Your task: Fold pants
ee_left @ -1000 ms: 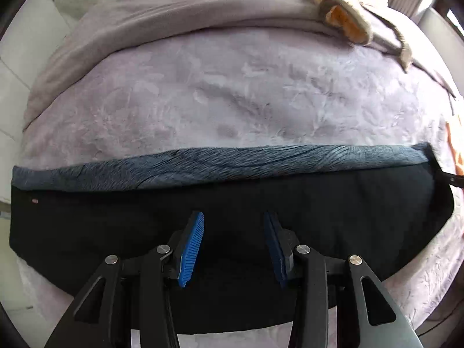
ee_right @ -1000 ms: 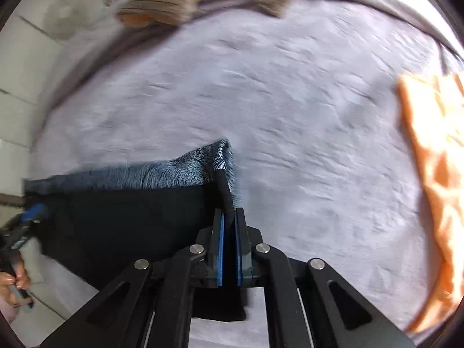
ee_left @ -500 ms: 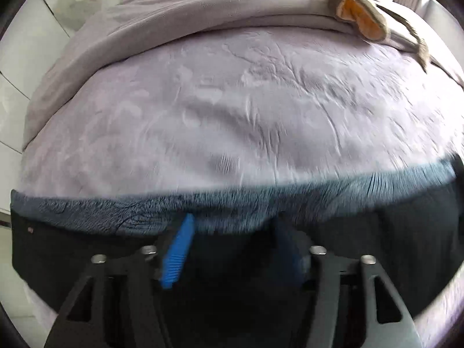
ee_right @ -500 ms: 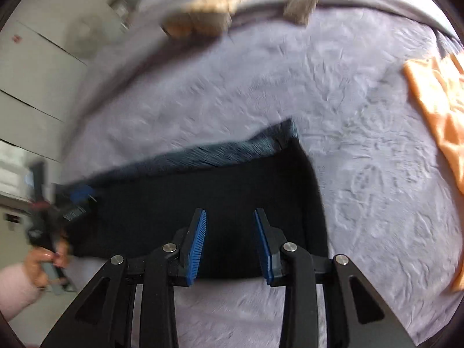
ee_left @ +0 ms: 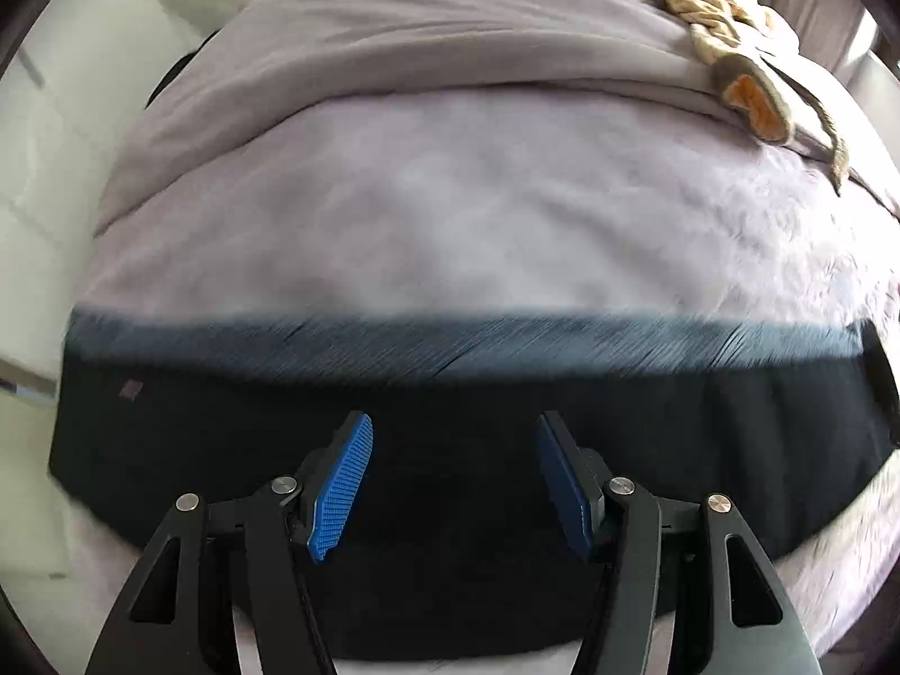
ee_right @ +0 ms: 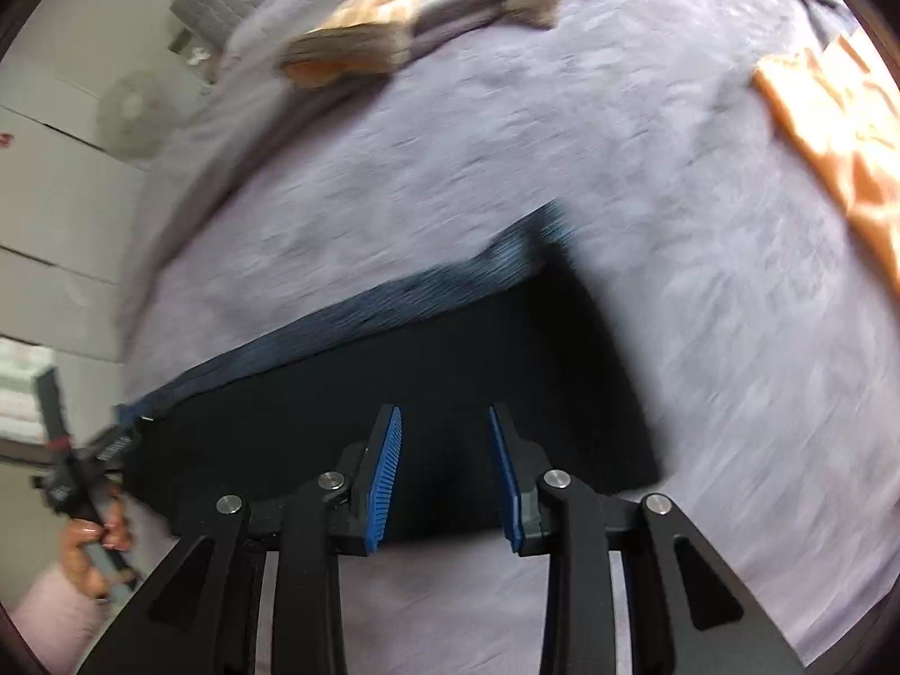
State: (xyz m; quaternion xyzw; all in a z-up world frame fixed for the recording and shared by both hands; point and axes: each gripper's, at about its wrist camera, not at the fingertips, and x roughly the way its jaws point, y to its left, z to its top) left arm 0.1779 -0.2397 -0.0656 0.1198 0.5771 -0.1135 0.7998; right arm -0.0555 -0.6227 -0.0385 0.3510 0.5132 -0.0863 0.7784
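The pants (ee_left: 461, 394) lie flat on the bed (ee_left: 450, 225), spread as a long black band near its front edge, with a strip of blue-grey fabric (ee_left: 394, 337) running along the far side of the band. In the right wrist view the pants (ee_right: 450, 365) end in a square corner, and the lilac bed cover (ee_right: 703, 337) lies bare beyond that end.

The left hand-held gripper (ee_left: 453, 478) hangs above the middle of the pants with its blue pads (ee_left: 343, 489) spread wide and nothing between them. The right hand-held gripper (ee_right: 444, 472) hangs over the near edge of the pants close to the square end, its jaws also apart and empty. Whether either touches the cloth cannot be told.

At the other end of the pants, in the right wrist view, the person's left hand (ee_right: 90, 551) grips the handle of its tool.

Beyond the pants, a grey blanket (ee_left: 450, 56) is bunched across the far part of the bed, and a tan garment (ee_left: 725, 39) lies on it, well apart from the pants. An orange cloth (ee_right: 832, 152) lies on the cover well past the pants' square end. A white fan (ee_right: 132, 112) stands past the bed's far corner.
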